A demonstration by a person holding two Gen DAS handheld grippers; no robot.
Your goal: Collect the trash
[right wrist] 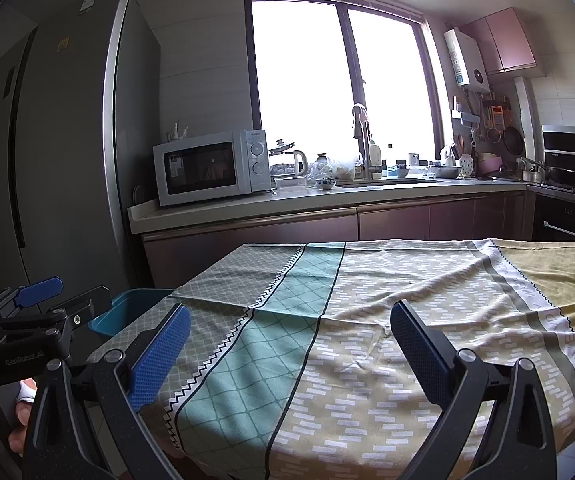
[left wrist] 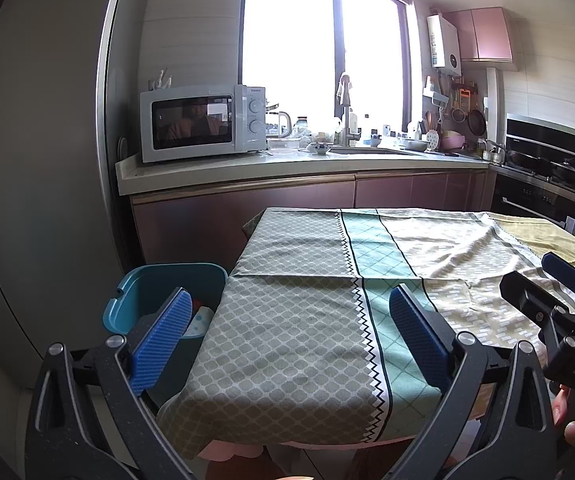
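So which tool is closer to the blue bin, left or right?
Left. The left tool hangs open right beside the blue bin at the table's left edge. The right tool, also open, sits farther over the table.

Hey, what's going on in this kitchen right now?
A person holds a hand-held gripper in each hand over a table covered by a patterned cloth. The left hand-held gripper and the right hand-held gripper are both open and hold nothing. No trash shows on the cloth. A blue bin stands at the table's left edge with some items inside, so the collecting seems largely done, or paused between pieces.
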